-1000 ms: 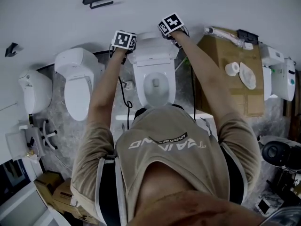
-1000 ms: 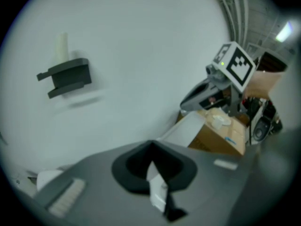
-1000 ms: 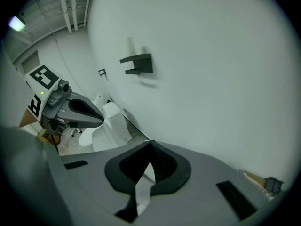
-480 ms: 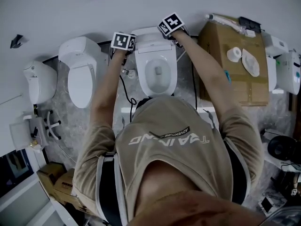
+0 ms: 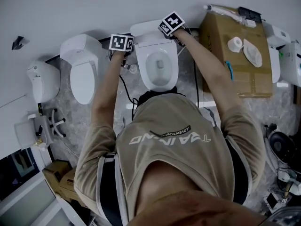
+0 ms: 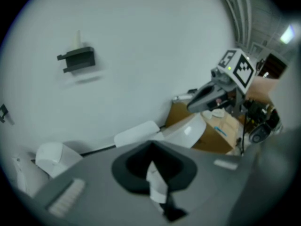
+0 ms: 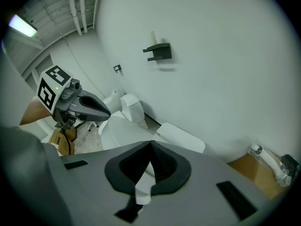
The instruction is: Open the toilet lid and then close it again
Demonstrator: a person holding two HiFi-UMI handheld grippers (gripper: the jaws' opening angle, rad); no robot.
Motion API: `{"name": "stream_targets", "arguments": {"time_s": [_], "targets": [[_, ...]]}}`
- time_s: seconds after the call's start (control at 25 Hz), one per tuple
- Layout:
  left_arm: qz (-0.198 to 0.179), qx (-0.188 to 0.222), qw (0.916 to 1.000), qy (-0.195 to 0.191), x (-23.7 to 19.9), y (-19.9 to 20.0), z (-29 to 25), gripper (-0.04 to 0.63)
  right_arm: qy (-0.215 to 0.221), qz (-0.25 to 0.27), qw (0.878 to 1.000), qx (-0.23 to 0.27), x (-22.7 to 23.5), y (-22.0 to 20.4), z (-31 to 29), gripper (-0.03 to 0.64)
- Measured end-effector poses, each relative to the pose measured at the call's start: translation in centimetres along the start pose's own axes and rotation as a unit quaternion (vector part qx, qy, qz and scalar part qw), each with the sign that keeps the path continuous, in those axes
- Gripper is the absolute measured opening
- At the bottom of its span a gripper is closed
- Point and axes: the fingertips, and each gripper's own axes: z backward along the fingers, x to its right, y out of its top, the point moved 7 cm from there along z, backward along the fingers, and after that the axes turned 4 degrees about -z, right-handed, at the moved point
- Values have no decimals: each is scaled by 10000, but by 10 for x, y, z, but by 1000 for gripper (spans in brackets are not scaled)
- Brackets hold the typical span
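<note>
Toilet lid raised, white wall, grey mottled floor

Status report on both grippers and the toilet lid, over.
Left gripper and right gripper shut on toilet lid edges. Lid raised, bowl uncovered. Nearby cardboard box clear of lid.

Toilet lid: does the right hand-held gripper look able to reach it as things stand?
Probably yes: the right hand-held gripper, jaws together, hangs close by the raised toilet lid, and nothing shows between them. Whether they touch, I cannot tell.
</note>
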Motion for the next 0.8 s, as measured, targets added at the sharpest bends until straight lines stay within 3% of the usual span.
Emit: {"name": "stream_targets", "arguments": {"time_s": [0.36,0.64,0.8], "targets": [[-17,-76,9989,-454,4,-15,2,3,-220,-456,9987,-27,-12,-16,-4,11],[159,-182,9940,-1068,19,-53,0,5,-510,-1004,9936,-74,-36,-56,-14,11],[44,-363,9896,-1393,34,-76,-2,5,-607,-1238,9902,-205,-50,-86,-15,11]]}}
